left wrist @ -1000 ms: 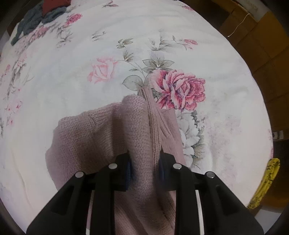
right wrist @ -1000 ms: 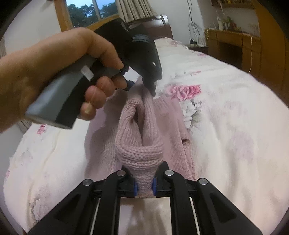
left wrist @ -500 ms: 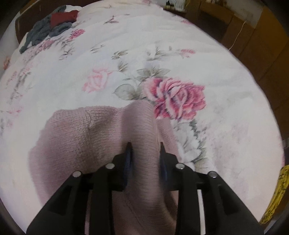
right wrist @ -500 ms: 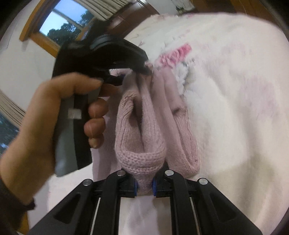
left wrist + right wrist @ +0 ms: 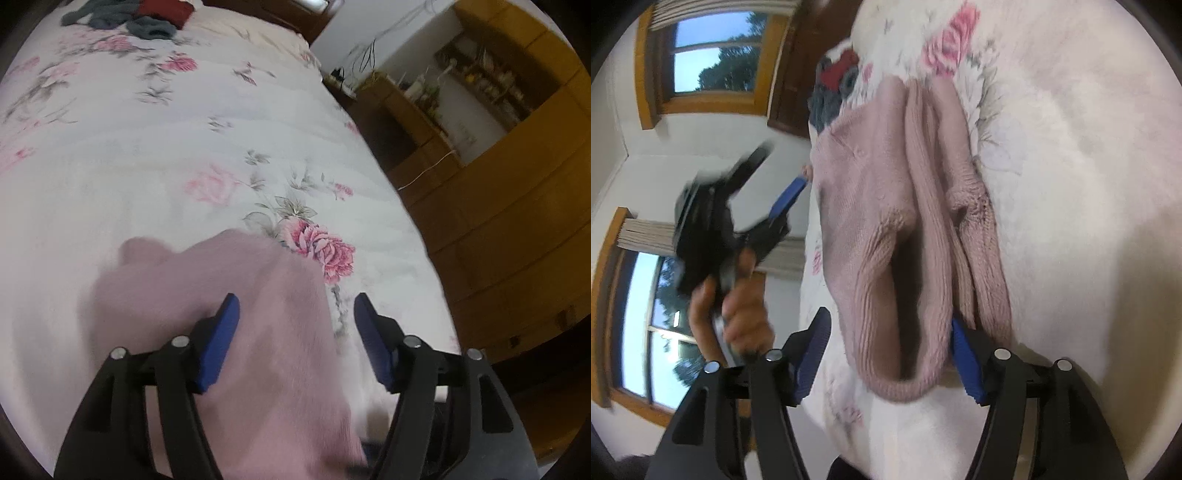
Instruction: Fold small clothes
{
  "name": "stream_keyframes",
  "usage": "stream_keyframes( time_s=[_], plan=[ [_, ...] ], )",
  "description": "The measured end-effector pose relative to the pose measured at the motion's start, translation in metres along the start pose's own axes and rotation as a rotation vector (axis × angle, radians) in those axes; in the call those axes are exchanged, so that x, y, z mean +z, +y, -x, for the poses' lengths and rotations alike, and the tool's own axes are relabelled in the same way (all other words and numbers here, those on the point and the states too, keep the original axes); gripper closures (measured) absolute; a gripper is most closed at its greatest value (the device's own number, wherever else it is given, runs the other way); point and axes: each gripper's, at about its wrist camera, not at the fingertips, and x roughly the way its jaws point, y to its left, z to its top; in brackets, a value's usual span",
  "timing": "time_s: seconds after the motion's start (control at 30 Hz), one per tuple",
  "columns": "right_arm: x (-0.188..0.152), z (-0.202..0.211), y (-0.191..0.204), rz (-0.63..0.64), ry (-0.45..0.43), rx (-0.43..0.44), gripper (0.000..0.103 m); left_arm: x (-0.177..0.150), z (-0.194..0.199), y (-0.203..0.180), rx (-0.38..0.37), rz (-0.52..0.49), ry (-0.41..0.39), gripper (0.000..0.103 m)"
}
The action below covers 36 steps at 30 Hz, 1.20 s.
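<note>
**A:** Bedroom scene: a white floral bedspread (image 5: 147,155) fills the view, wooden cabinets (image 5: 517,206) off at three o'clock, windows (image 5: 713,55) at ten o'clock in the right wrist view, and a dark heap of spare clothes (image 5: 129,18) up at twelve.

**B:** And the garment?

**A:** The pink knit sweater (image 5: 905,221) lies bunched on the bedspread, rumpled into long ridges, its ribbed hem gaping open toward you. Your right gripper (image 5: 890,354) has its fingers spread wide, the hem sitting loose between them and brushing the pad at four o'clock. Your left gripper (image 5: 295,332) is likewise parted over the knit, gripping nothing; that view is blurred.

**B:** So what makes this step go well?

**A:** I'd say you're between grips, so choose the next ones carefully. Take one layer of hem only, not the whole mouth. Put your two grippers well apart on the same edge so the cloth pulls flat. Smooth those ridges before you fold, or they'll likely set into the crease.
</note>
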Motion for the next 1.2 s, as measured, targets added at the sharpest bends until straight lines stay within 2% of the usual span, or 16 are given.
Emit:
stream_keyframes(
  time_s=[0.1, 0.13, 0.17, 0.2, 0.33, 0.47, 0.6, 0.7, 0.83, 0.87, 0.9, 0.93, 1.0, 1.07, 1.1, 1.2],
  plan=[
    [0.016, -0.013, -0.002, -0.016, 0.066, 0.004, 0.044, -0.032, 0.021, 0.014, -0.084, 0.024, 0.052, 0.039],
    [0.019, -0.016, 0.000, -0.012, 0.086, -0.008, 0.054, -0.041, 0.024, 0.016, -0.100, 0.035, 0.056, 0.039],
    [0.022, -0.018, 0.002, -0.004, 0.097, -0.015, 0.080, -0.057, 0.027, 0.018, -0.141, 0.038, 0.075, 0.040],
    [0.024, -0.017, 0.009, 0.030, 0.094, -0.034, 0.088, -0.067, 0.029, 0.020, -0.166, 0.041, 0.087, 0.040],
    [0.026, 0.000, 0.007, 0.035, 0.018, -0.121, 0.090, -0.109, 0.006, 0.035, -0.161, 0.052, 0.176, 0.041],
    [0.022, -0.014, 0.000, 0.043, 0.084, -0.172, 0.082, -0.131, -0.024, 0.059, -0.125, 0.135, 0.250, 0.049],
    [0.052, 0.014, 0.038, 0.125, -0.068, -0.170, 0.045, -0.098, -0.005, 0.053, -0.245, 0.150, 0.154, 0.047],
    [0.090, -0.002, 0.058, 0.145, -0.056, -0.201, 0.044, -0.053, 0.004, 0.050, -0.274, 0.145, 0.063, 0.043],
    [0.126, -0.038, 0.058, 0.121, -0.028, -0.308, 0.045, 0.001, -0.011, 0.050, -0.282, 0.154, 0.014, 0.042],
    [0.133, -0.049, 0.057, 0.111, -0.011, -0.314, 0.052, 0.011, -0.021, 0.052, -0.281, 0.165, 0.023, 0.042],
    [0.138, -0.057, 0.058, 0.115, -0.001, -0.308, 0.075, 0.021, -0.039, 0.059, -0.269, 0.194, 0.049, 0.042],
    [0.144, -0.062, 0.061, 0.137, -0.004, -0.322, 0.083, 0.024, -0.047, 0.065, -0.243, 0.212, 0.061, 0.043],
    [0.149, -0.055, 0.050, 0.150, -0.042, -0.358, 0.087, 0.027, -0.072, 0.086, -0.172, 0.267, 0.098, 0.052],
    [0.151, -0.050, 0.029, 0.105, -0.054, -0.378, 0.086, 0.025, -0.092, 0.100, -0.127, 0.320, 0.123, 0.078],
    [0.152, -0.050, 0.020, 0.087, -0.052, -0.375, 0.082, 0.026, -0.096, 0.105, -0.132, 0.352, 0.120, 0.081],
    [0.152, -0.039, 0.024, 0.086, -0.055, -0.323, 0.079, 0.033, -0.080, 0.096, -0.196, 0.383, 0.081, 0.061]
  ],
)
